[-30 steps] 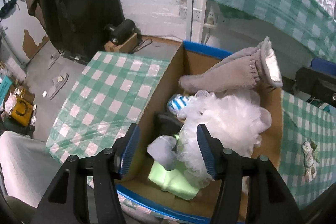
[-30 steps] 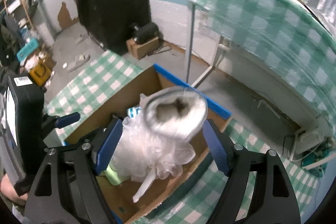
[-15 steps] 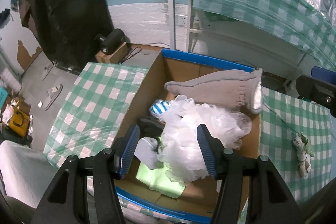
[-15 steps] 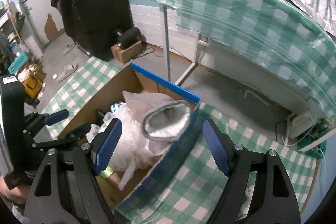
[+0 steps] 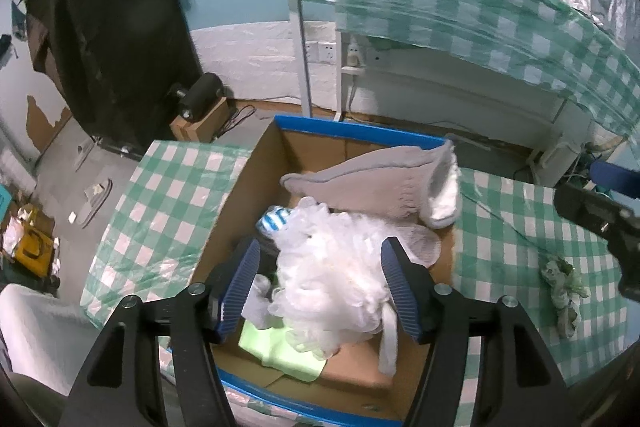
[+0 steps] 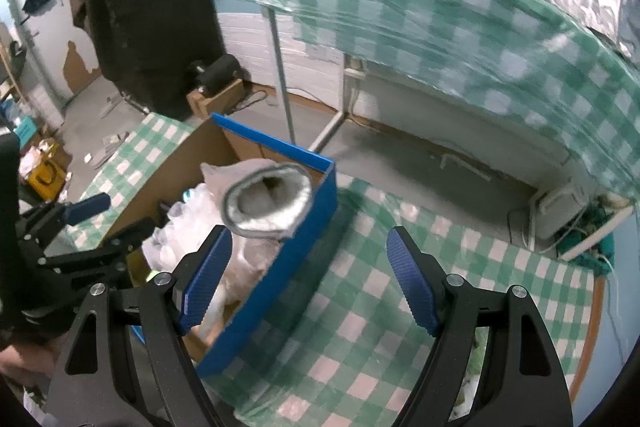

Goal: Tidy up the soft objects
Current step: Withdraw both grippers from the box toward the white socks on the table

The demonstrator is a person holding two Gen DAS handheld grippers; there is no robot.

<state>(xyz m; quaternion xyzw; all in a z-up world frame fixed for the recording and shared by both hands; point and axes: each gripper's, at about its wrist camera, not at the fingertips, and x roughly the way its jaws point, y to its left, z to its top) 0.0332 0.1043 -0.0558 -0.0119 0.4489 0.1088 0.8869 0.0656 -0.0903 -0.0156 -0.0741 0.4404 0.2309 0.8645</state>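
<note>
A cardboard box [image 5: 360,131] with a blue rim holds a grey fleece-lined sock [image 5: 372,183], a white mesh pouf [image 5: 328,267], a blue-striped item [image 5: 274,221] and a pale green cloth [image 5: 280,351]. My left gripper [image 5: 320,287] hangs above the pouf, its jaws opening, and the pads press on nothing. My right gripper [image 6: 308,283] stands open and empty over the box's blue wall [image 6: 296,247] and the checked cloth. The sock [image 6: 268,203] lies with its cuff against that wall, on top of the pouf [image 6: 180,227].
The box sits on a table with a green-checked cover [image 5: 168,211]. A small crumpled green-and-white soft thing [image 5: 560,283] lies on the cover right of the box. A second checked table [image 6: 440,27] stands behind, and the floor at left is cluttered.
The sock, earlier in front of the right jaws, now rests in the box. Both grippers have drawn back from the box, the right one sliding rightward over the table. The left jaws stand slightly wider.
</note>
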